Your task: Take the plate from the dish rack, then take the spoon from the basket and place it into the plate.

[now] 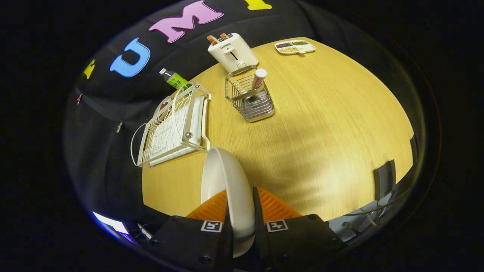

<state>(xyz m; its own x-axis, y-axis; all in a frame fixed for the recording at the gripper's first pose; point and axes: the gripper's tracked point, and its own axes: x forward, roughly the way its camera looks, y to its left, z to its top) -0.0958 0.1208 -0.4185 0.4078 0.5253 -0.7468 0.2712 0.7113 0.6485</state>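
A white plate (227, 181) stands on edge between my two fingers, and my gripper (241, 211) is shut on its rim, holding it above the wooden table (321, 132). Beyond the plate to the left sits the white wire dish rack (174, 126), tilted in this view. Farther ahead, a wire basket (251, 99) holds a spoon (258, 81) standing upright, its pale-tipped handle sticking out of the top.
A white toaster (232, 51) with toast in its slots stands behind the basket. A green bottle (174, 79) lies behind the rack. A small divided tray (295, 46) with dry goods rests at the table's far side. A dark clamp (383, 177) sits on the table's right edge.
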